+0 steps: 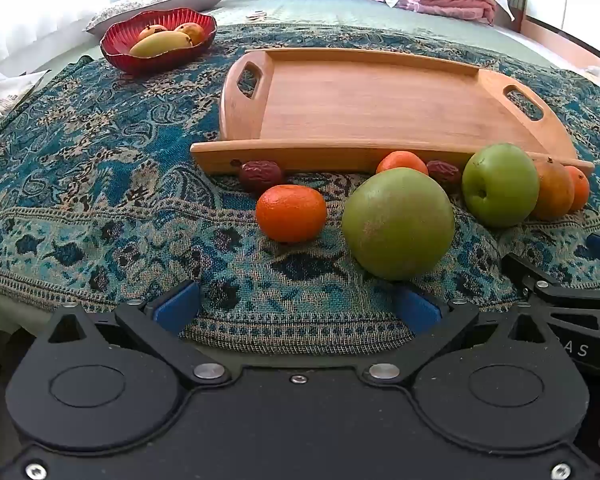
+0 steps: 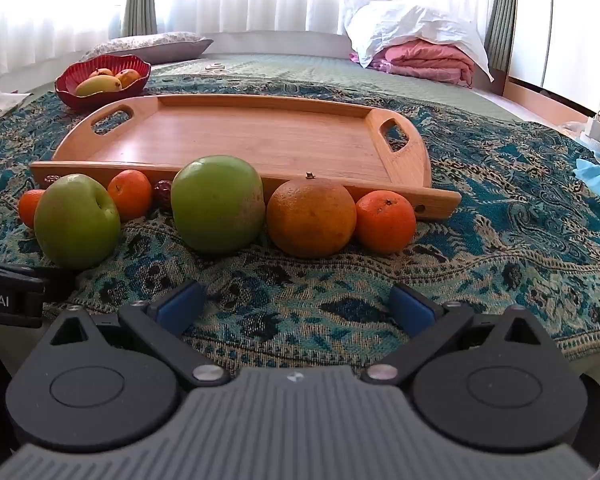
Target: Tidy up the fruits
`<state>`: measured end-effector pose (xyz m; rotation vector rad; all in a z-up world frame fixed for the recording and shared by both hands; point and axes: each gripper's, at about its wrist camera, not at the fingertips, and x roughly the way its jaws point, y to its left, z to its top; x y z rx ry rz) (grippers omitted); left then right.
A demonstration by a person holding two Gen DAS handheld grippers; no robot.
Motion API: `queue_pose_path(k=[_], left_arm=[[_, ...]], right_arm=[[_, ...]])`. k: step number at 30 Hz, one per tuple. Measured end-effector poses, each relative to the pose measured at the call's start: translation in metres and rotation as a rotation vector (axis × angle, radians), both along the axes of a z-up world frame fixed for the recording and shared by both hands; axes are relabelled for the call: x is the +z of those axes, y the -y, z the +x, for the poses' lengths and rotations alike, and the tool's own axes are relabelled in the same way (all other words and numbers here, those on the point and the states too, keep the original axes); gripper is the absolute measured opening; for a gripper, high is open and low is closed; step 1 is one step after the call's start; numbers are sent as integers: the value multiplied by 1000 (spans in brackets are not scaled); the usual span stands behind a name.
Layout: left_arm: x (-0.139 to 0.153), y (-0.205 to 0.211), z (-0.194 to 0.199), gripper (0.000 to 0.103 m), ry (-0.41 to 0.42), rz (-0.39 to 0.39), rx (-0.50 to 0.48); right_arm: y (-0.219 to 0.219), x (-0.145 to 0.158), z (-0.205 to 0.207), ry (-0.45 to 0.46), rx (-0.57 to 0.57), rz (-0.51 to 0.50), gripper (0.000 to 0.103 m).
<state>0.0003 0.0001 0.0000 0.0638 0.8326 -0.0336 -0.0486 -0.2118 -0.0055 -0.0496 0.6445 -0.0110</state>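
An empty wooden tray (image 1: 364,100) (image 2: 236,140) lies on a patterned blue cloth. In front of it sit two green apples (image 1: 398,222) (image 1: 500,184) (image 2: 76,226) (image 2: 218,204), a large orange (image 2: 311,216) (image 1: 554,190), small tangerines (image 1: 291,213) (image 1: 402,162) (image 2: 385,221) (image 2: 130,194) and dark red dates (image 1: 260,175) (image 1: 444,171). My left gripper (image 1: 298,308) is open and empty, just short of the near apple. My right gripper (image 2: 298,306) is open and empty, in front of the large orange.
A red bowl (image 1: 118,50) (image 2: 70,88) holding a mango and other fruit stands at the back left. Pillows and folded pink bedding (image 2: 424,60) lie at the far side. A white charger (image 2: 598,130) and blue cloth are at the right edge.
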Motion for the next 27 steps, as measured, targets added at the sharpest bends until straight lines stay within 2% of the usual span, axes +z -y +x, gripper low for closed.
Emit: queue_pose_path(k=[27], left_arm=[[0,0,0,103,1,-5,0]], right_arm=[[0,0,0,5,0,0,103]])
